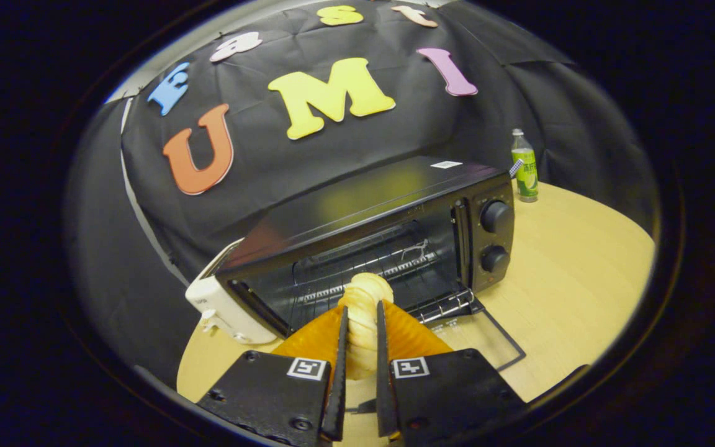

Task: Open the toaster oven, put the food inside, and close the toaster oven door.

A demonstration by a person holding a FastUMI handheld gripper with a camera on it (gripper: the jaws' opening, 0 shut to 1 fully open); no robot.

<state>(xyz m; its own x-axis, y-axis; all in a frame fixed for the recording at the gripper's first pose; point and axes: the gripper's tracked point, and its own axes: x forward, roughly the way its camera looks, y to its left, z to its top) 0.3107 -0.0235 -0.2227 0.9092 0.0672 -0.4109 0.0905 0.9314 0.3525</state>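
A black toaster oven (388, 223) stands on the wooden table (568, 273), its glass door (488, 335) folded down flat in front and its wire rack (357, 273) showing inside. My gripper (362, 329) is shut on a pale twisted pastry (365, 310), both fingers pressing on its sides. The pastry is held upright just ahead of the oven's open mouth, above the lowered door. Two round knobs (495, 236) sit on the oven's right panel.
A green-labelled bottle (525, 167) stands on the table behind the oven to the right. A white device (227, 307) sits against the oven's left side. Bare wooden table extends to the right of the oven.
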